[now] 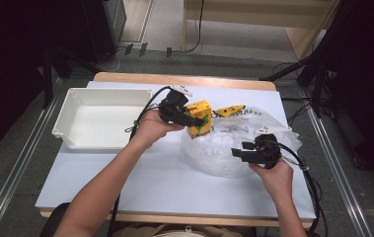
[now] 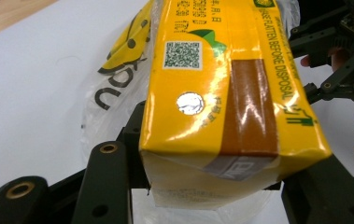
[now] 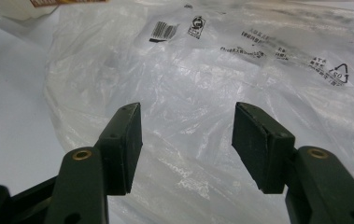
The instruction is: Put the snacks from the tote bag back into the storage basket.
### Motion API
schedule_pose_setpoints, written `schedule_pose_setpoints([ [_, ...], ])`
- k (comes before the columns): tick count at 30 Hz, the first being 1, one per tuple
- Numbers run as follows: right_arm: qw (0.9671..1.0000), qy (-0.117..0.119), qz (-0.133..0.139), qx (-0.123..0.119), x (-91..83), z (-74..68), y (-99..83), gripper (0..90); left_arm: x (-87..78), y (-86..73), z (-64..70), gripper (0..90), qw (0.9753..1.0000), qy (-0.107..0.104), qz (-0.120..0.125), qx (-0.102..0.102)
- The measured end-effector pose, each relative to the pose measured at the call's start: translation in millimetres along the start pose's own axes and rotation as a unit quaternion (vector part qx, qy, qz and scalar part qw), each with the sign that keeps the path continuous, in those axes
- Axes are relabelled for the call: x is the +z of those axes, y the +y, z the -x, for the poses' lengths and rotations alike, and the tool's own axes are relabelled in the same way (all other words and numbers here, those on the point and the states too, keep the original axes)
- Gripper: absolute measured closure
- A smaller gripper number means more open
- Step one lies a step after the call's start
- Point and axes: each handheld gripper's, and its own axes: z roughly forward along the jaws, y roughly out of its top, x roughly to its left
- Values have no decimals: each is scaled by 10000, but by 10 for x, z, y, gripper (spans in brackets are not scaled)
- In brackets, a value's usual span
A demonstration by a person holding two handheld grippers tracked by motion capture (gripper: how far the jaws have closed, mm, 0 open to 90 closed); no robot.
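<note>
A yellow drink carton (image 1: 199, 118) (image 2: 226, 93) is held just above the table at the near edge of a clear plastic bag (image 1: 234, 143) (image 3: 202, 74). My left gripper (image 1: 190, 118) (image 2: 212, 186) is shut on the carton, its jaws pressing on the two sides. In the left gripper view a brown tape strip and a QR code show on the carton. My right gripper (image 1: 238, 153) (image 3: 187, 144) is open, jaws wide apart, hovering over the crumpled bag with nothing between them. A yellow printed patch (image 1: 229, 110) shows on the bag behind the carton.
A white tray (image 1: 76, 133) stands at the table's left, nothing visible in it. The white tabletop (image 1: 150, 182) lies bare in front of the bag. Cables trail from both grippers. Dark stands and floor rails flank the table.
</note>
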Motion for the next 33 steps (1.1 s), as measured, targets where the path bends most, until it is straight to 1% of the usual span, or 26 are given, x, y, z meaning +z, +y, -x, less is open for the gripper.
schedule_pose_setpoints([
  [1,10000,-15,-15,-18,1,-4,0,442,-21,-6,-8,521,10000,5,40,-36],
  [3,10000,-39,-38,-37,3,-8,2,442,-61,-12,-19,521,10000,77,27,-20],
  [6,10000,-53,-29,-76,-2,-9,9,441,-114,-25,-46,521,9999,89,44,-51],
  [9,9999,-59,-40,-117,1,-16,10,442,-154,-32,-69,521,9998,161,64,-88],
  [13,9998,-48,-80,-159,10,-27,9,442,-204,-45,-93,522,9998,159,56,-91],
  [15,9998,-50,-89,-161,6,-31,9,442,-236,-53,-108,521,9997,189,66,-124],
  [19,9998,-34,-64,-175,6,-30,15,442,-299,-65,-136,521,9995,258,101,-136],
  [22,9998,-9,-38,-200,0,-39,16,442,-341,-80,-151,521,9993,351,105,-77],
  [24,9996,-10,-25,-277,-8,-46,9,442,-375,-97,-175,521,9991,385,106,-103],
  [28,9997,20,-6,-236,-17,-46,14,441,-442,-132,-231,521,9986,474,139,-211],
  [31,9997,26,-17,-251,-4,-41,21,441,-491,-151,-256,521,9982,525,137,-261],
  [33,9997,43,-22,-246,5,-41,27,440,-522,-164,-276,521,9981,518,168,-285],
])
